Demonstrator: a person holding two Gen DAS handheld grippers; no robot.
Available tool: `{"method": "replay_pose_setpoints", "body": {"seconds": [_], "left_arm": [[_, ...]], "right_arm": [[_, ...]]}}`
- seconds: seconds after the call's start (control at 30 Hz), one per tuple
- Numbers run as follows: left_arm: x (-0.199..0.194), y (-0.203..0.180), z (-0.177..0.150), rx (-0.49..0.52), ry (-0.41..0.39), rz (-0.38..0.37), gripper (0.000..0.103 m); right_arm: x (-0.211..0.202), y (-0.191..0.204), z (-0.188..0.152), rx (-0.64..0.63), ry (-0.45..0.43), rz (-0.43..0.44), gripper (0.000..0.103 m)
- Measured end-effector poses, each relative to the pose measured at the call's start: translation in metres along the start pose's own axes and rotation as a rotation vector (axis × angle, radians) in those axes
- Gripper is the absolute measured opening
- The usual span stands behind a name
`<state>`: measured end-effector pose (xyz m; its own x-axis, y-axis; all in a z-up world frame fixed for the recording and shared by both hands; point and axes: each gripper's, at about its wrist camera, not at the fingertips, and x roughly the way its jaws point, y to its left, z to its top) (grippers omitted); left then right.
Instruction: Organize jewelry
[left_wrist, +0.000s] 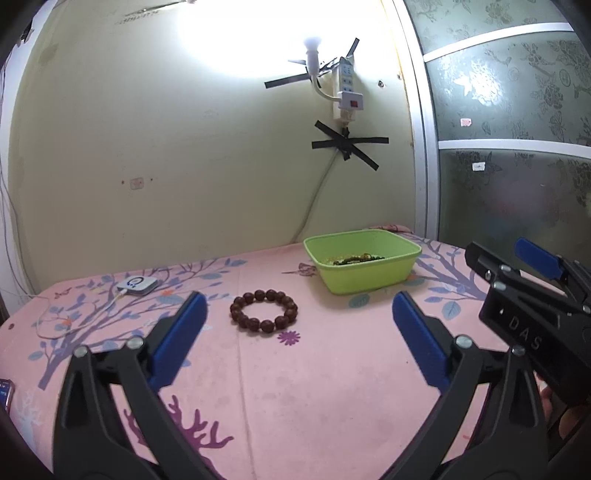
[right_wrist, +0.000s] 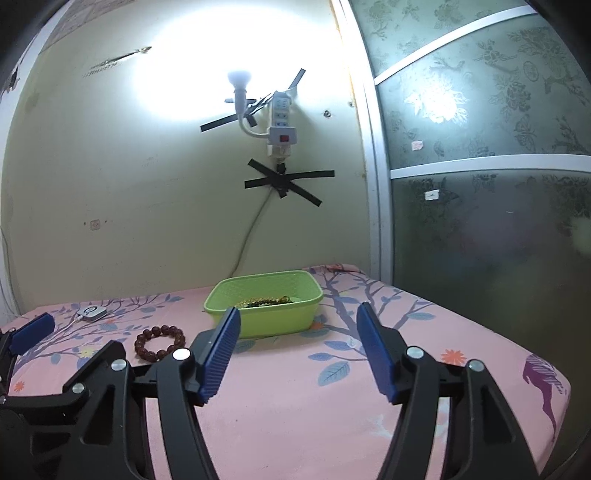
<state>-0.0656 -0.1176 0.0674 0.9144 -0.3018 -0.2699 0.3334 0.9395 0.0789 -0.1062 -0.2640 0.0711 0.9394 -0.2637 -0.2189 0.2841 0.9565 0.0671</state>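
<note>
A bracelet of dark red-brown beads (left_wrist: 263, 310) lies flat on the pink floral cloth; it also shows in the right wrist view (right_wrist: 159, 342). A lime green bin (left_wrist: 364, 260) stands behind it to the right and holds several bead strands (left_wrist: 356, 258); the bin also shows in the right wrist view (right_wrist: 264, 304). My left gripper (left_wrist: 297, 314) is open and empty, hovering just short of the bracelet. My right gripper (right_wrist: 297, 323) is open and empty, in front of the bin and to the bracelet's right.
A small white device (left_wrist: 137, 285) with a cable lies at the back left of the cloth. A wall with a taped power strip (left_wrist: 345, 90) and lamp stands behind. A frosted glass partition (left_wrist: 509, 147) bounds the right side. The table edge (right_wrist: 546, 413) falls off at the right.
</note>
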Motion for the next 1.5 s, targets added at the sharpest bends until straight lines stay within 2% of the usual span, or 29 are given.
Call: {"method": "replay_pose_setpoints", "body": {"seconds": [0.1, 0.17, 0.27, 0.5, 0.67, 0.77, 0.87, 1.07, 1.33, 1.4, 1.5], "left_arm": [[0.003, 0.0, 0.0, 0.001, 0.018, 0.0, 0.097], [0.009, -0.003, -0.001, 0.012, 0.062, -0.004, 0.097], [0.008, -0.002, -0.002, 0.002, 0.059, -0.004, 0.097], [0.011, 0.017, -0.003, -0.09, 0.091, 0.03, 0.097], [0.008, 0.02, -0.004, -0.089, 0.09, 0.036, 0.097], [0.007, 0.024, -0.004, -0.101, 0.097, 0.046, 0.097], [0.009, 0.032, -0.005, -0.139, 0.111, 0.044, 0.097], [0.016, 0.045, -0.008, -0.197, 0.15, 0.044, 0.097], [0.013, 0.033, -0.008, -0.138, 0.14, 0.061, 0.097], [0.013, 0.031, -0.007, -0.124, 0.135, 0.068, 0.097], [0.013, 0.029, -0.007, -0.109, 0.132, 0.074, 0.097]], "right_arm": [[0.005, -0.003, 0.001, 0.012, 0.025, 0.028, 0.042], [0.006, -0.005, 0.001, 0.027, 0.026, 0.026, 0.043], [0.004, -0.003, 0.0, 0.021, 0.018, 0.027, 0.044], [-0.001, -0.007, 0.0, 0.045, -0.007, 0.025, 0.063], [-0.008, -0.006, 0.0, 0.047, -0.031, 0.0, 0.075], [-0.01, -0.009, -0.001, 0.068, -0.039, -0.012, 0.078], [-0.014, -0.009, -0.003, 0.074, -0.043, -0.002, 0.078], [-0.007, -0.011, -0.004, 0.087, 0.02, 0.027, 0.078], [0.002, -0.03, -0.014, 0.205, 0.145, 0.095, 0.077], [0.005, -0.033, -0.018, 0.234, 0.174, 0.105, 0.074], [0.007, -0.032, -0.025, 0.241, 0.211, 0.112, 0.059]]}}
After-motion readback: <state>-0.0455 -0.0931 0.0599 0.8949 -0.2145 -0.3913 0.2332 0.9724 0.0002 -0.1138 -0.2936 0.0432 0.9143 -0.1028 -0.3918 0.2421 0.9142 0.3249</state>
